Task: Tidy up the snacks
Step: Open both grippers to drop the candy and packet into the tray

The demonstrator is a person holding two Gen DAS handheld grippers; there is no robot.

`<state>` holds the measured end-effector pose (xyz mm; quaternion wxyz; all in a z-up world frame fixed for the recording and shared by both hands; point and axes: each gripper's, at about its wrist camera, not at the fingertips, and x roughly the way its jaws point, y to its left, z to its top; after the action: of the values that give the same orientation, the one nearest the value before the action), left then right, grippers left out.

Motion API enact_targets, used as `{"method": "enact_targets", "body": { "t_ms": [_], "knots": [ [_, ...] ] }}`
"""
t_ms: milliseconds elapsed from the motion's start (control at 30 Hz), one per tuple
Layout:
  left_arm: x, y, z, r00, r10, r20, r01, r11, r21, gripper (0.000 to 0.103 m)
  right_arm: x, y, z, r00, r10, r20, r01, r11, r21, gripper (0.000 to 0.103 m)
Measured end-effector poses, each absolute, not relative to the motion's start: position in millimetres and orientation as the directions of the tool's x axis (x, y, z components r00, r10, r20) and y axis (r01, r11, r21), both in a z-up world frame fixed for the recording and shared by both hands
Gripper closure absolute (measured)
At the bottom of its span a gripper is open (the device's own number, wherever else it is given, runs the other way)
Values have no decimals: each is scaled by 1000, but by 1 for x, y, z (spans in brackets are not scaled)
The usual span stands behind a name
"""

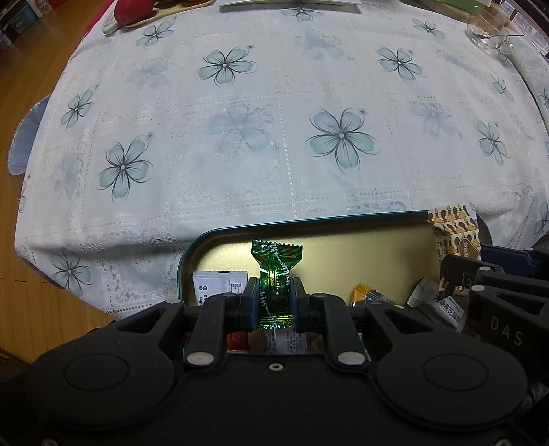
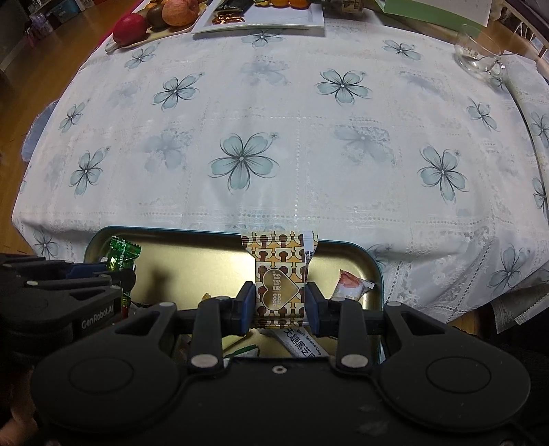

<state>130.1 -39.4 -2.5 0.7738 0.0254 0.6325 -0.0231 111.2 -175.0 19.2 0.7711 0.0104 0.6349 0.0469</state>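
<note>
My left gripper (image 1: 273, 302) is shut on a green foil candy (image 1: 276, 274) and holds it upright over the gold tin tray (image 1: 360, 247). My right gripper (image 2: 280, 303) is shut on a brown-and-cream patterned snack packet (image 2: 279, 274) with a gold heart, over the same tray (image 2: 192, 260). Each gripper shows in the other's view: the right one (image 1: 487, 295) at the right, the left one (image 2: 68, 295) at the left with the green candy (image 2: 123, 254). Several wrapped snacks lie in the tray, among them a white packet (image 1: 216, 284), an orange one (image 1: 363, 293) and a pink one (image 2: 350, 286).
The tray sits at the near edge of a table with a white flowered cloth (image 2: 274, 137). At the far side are a fruit board with apples (image 2: 161, 17), a white tray of snacks (image 2: 260, 17) and a glass cup (image 2: 480, 51). Wooden floor (image 1: 20, 85) lies to the left.
</note>
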Motion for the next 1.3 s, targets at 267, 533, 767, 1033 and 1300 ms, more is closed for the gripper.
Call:
{"method": "enact_targets", "body": {
  "t_ms": [267, 533, 767, 1033, 1300],
  "knots": [
    [130, -40, -4, 193, 12, -981, 65, 998, 25, 79, 109, -175, 18, 187, 79, -979, -64, 996, 68, 70],
    [128, -43, -3, 202, 23, -979, 65, 997, 37, 77, 110, -177, 18, 180, 79, -981, -52, 996, 70, 69],
    [127, -45, 0, 219, 67, -973, 67, 994, 84, 70, 109, -179, 15, 163, 76, -984, -45, 997, 70, 67],
    [126, -45, 1, 224, 73, -972, 65, 994, 90, 70, 111, -182, 13, 137, 94, -986, -14, 996, 93, 55],
    [126, -46, 2, 226, 84, -970, 60, 993, 100, 70, 111, -184, 10, 119, 107, -987, 9, 994, 109, 51]
  ]
}}
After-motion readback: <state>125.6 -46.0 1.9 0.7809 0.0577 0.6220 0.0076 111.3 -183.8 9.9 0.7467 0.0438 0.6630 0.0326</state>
